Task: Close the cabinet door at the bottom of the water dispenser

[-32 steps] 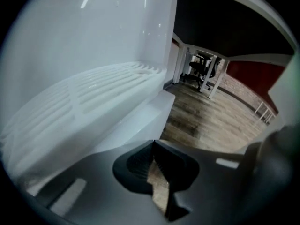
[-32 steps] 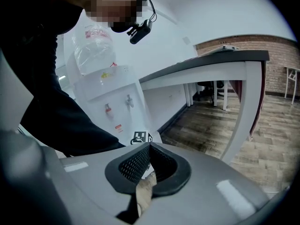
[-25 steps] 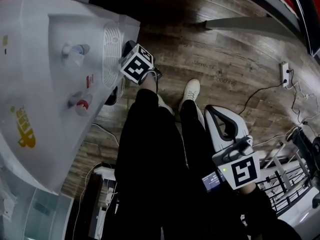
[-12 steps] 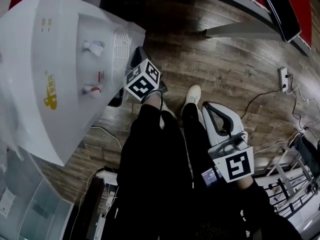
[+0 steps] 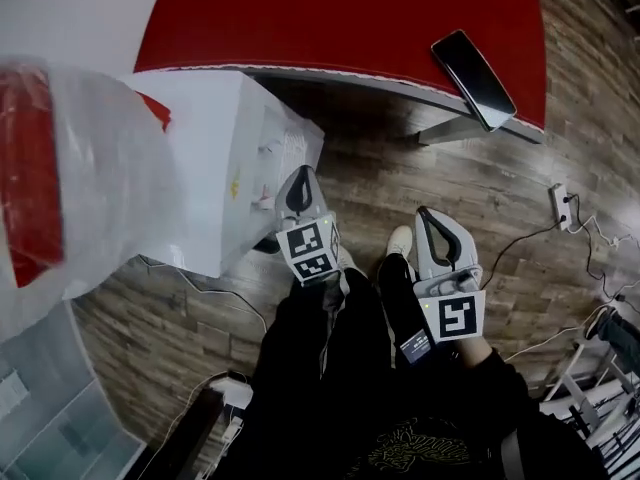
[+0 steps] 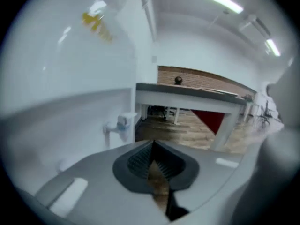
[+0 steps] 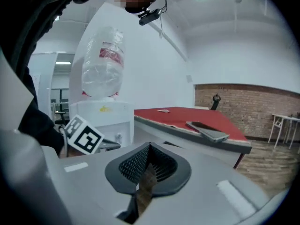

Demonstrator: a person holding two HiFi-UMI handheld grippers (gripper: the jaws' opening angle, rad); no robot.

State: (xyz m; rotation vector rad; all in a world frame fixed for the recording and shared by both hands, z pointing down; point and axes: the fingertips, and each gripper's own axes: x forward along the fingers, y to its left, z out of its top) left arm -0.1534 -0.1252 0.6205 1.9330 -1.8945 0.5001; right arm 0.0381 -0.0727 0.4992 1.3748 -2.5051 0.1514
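Left hand-held gripper [image 6: 152, 145], jaws pressed together with nothing between them, hovers just beside the front of the white water dispenser [image 5: 215, 158], level with its taps [image 6: 119, 124]. Right hand-held gripper [image 7: 149, 146] is likewise closed and empty, near the person's body. The dispenser stands on the wooden floor [image 5: 400, 168] at the edge of a red table [image 5: 350, 18]. Its bottom cabinet door is out of sight in every view, so its position cannot be told. If it is ajar, a sound approach would be to lower the left gripper and push flat with closed jaws near the door's free edge until it seats
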